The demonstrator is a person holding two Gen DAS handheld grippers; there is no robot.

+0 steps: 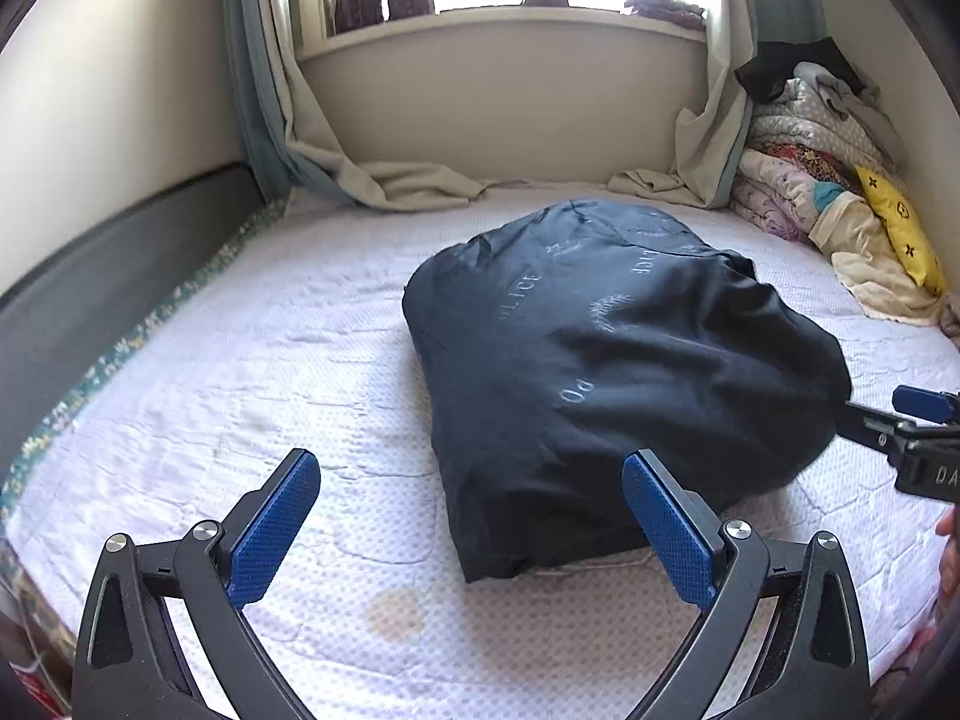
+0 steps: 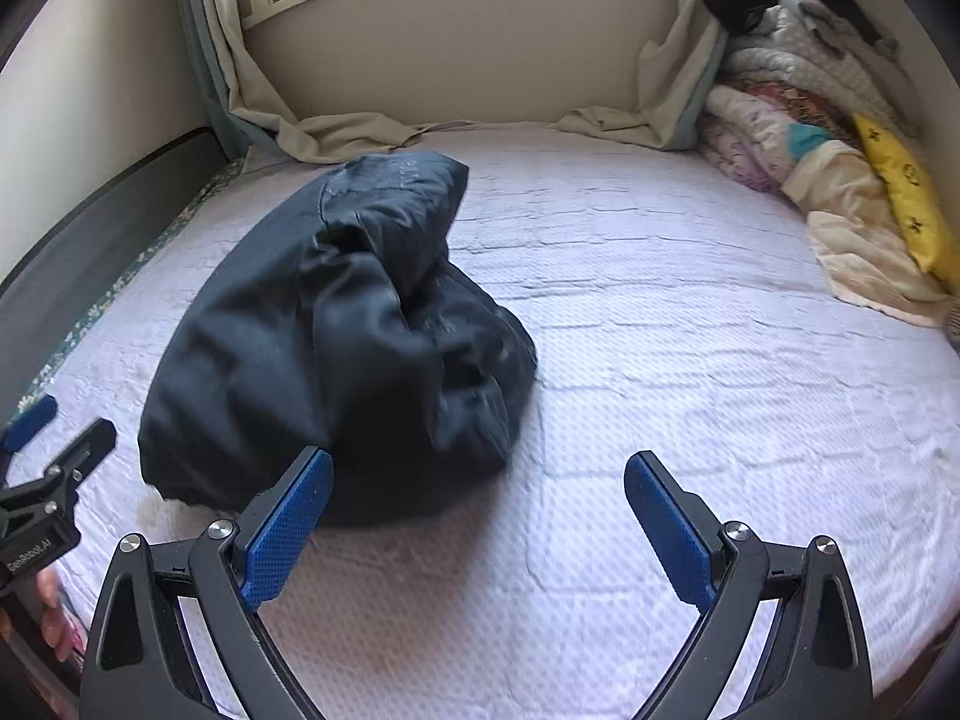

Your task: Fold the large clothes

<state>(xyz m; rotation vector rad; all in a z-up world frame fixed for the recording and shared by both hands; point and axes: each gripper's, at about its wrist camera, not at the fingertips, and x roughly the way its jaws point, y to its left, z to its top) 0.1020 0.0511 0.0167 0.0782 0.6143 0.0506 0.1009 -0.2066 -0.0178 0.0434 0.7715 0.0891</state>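
Resting in a bulky folded bundle on the mattress (image 1: 240,360), a dark navy jacket (image 1: 600,372) with faint pale lettering lies short of the window wall (image 1: 498,96). Both tongs hang released and empty just on the viewer's side of the jacket: the left tongs (image 1: 471,531) and the right tongs (image 2: 480,531). Folding looks nearly or fully finished; a next move would call for pressing the bundle flatter or tidying loose edges. Right of the jacket, a heap of bedding (image 1: 822,180) with a yellow pillow (image 1: 900,234) sits well apart. Nothing blocks the jacket.
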